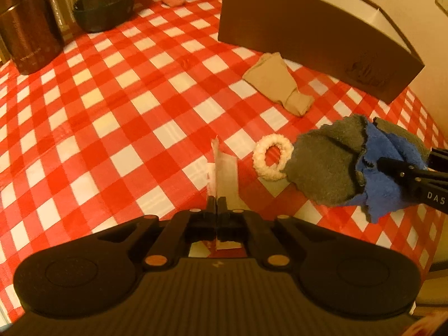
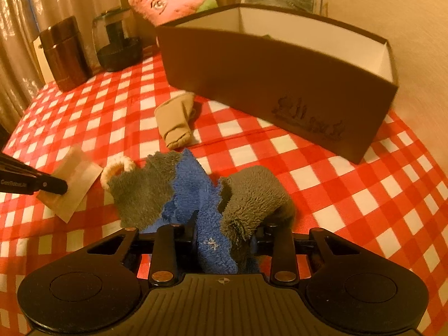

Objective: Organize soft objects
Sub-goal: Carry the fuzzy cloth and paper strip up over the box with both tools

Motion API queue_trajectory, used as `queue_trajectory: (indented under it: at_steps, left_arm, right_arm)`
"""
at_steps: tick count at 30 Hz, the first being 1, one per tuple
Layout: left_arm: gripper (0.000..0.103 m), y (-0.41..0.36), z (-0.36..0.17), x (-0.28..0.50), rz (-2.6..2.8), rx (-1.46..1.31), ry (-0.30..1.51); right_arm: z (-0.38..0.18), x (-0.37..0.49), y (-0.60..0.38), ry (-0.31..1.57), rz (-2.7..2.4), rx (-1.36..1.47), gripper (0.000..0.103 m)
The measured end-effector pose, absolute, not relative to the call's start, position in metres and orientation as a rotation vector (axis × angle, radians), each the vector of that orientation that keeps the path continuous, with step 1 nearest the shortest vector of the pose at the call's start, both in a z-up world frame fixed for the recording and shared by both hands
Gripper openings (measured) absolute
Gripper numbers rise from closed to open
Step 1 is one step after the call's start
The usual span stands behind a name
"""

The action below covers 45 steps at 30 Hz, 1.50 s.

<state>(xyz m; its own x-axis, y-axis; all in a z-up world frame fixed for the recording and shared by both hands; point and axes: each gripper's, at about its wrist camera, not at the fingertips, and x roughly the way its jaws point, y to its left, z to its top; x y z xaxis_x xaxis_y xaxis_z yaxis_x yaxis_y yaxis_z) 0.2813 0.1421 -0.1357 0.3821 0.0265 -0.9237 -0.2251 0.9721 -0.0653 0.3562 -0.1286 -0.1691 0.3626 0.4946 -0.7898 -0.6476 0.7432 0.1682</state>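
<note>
Right gripper (image 2: 224, 240) is squeezing the fuzzy gray-and-blue cloth (image 2: 196, 196), lifting it just above the table (image 2: 336, 173) | left gripper (image 1: 217, 210) is pinching a thin paper packet (image 1: 225, 176) | box (image 2: 280, 84) is looking empty where I can see | tan sock (image 2: 176, 123) and white ring (image 1: 273, 156) are waiting.

The box (image 2: 280, 84) hides most of the pink plush toy (image 2: 168, 2).
</note>
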Motion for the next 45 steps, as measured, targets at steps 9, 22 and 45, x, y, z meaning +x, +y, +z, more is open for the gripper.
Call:
queue_trajectory:
  at_steps: [9,22,45]
  left_arm:
    - [0.0,0.14,-0.096,0.275,0.175,-0.18,1.092]
    - [0.0,0.118,-0.04,0.296,0.124,-0.145,0.954]
    - [0.0,0.069,0.017,0.44,0.013,-0.06,0.801]
  right_arm:
    - [-0.13,0.362,-0.155,0.878,0.728,-0.13,0.031]
    - [-0.072,0.376,-0.182,0.761,0.701,-0.099,0.031]
    - [-0.026,0.478,-0.172,0.555,0.676,-0.12,0.031]
